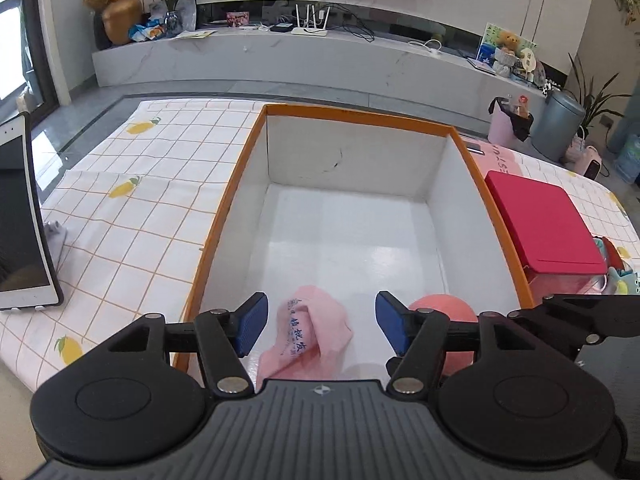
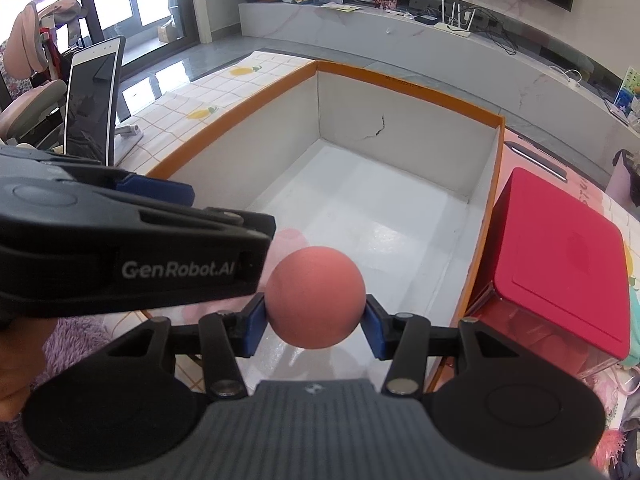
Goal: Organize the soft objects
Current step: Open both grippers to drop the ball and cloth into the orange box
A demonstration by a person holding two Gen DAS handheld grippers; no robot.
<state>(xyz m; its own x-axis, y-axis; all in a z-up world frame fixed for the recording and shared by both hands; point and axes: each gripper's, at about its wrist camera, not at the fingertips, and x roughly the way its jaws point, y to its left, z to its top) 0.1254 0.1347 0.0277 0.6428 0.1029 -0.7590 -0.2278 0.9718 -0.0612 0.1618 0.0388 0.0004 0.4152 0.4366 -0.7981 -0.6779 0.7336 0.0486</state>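
Currently, the worktop (image 1: pixel 120 216) is carrying an orange-rimmed white box (image 1: pixel 236 184), and a red-lidded container (image 1: pixel 544 224) is sitting just beside the box's right wall. Over the near end of the box, the left gripper (image 1: pixel 320 322) is standing released, jaws apart, with the pink cloth (image 1: pixel 308 340) lying between them on the box floor, untouched by either pad. Beside it, the right gripper (image 2: pixel 316 322) is grasping the pink ball (image 2: pixel 316 296) above the box floor.
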